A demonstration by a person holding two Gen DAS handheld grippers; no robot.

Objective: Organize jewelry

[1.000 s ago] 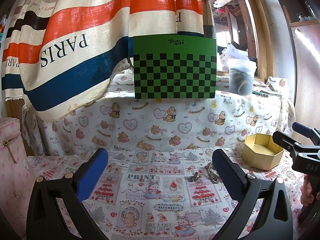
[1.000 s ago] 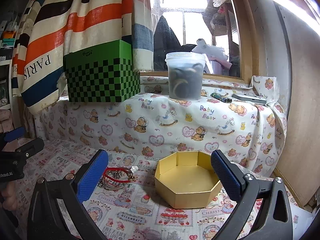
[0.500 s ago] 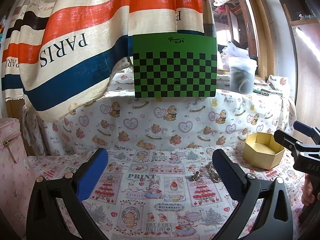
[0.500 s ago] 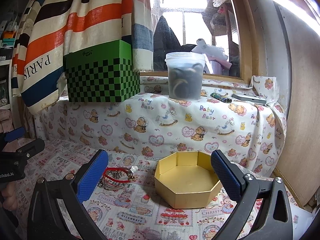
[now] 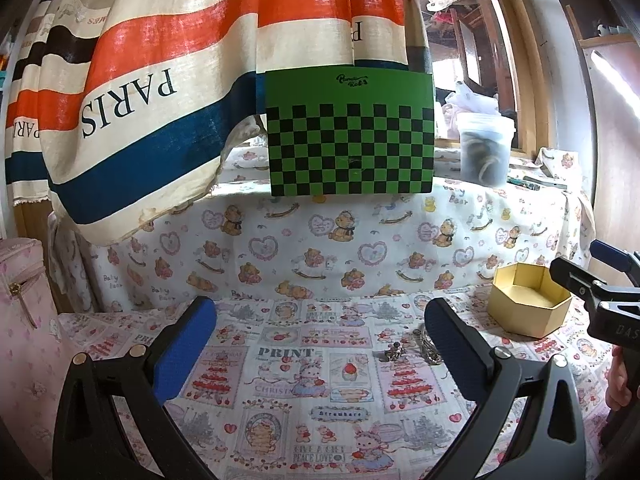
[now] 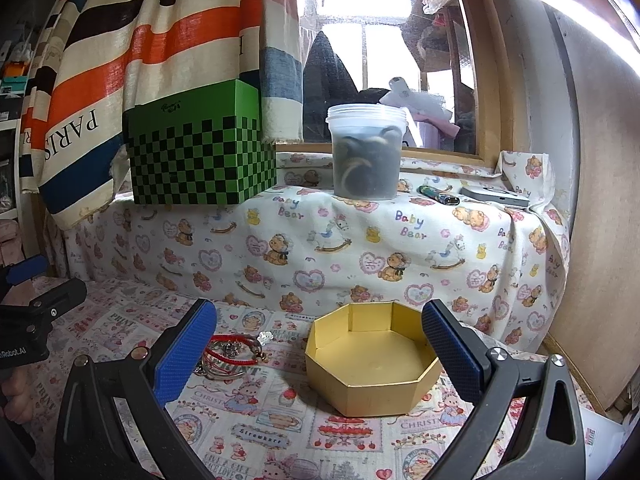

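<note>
A small pile of jewelry [image 6: 230, 354], red cord bracelets with silver pieces, lies on the patterned cloth left of an empty gold octagonal box [image 6: 370, 360]. In the left wrist view the jewelry [image 5: 408, 350] sits by my right finger, and the box [image 5: 528, 300] is at the far right. My left gripper [image 5: 320, 344] is open and empty above the cloth. My right gripper [image 6: 320, 344] is open and empty, with the box between its fingers and the jewelry near its left finger. The right gripper also shows in the left wrist view [image 5: 604, 284].
A raised ledge under bear-print cloth [image 6: 360, 232] runs along the back, carrying a green checkered box [image 6: 200, 152], a lidded plastic tub [image 6: 366, 152] and small items. A striped PARIS curtain [image 5: 152, 100] hangs at left. A pink bag [image 5: 20, 320] stands at far left.
The left wrist view has shifted slightly, so the gold box and right gripper sit a little lower and further right. The right gripper has not visibly moved.
</note>
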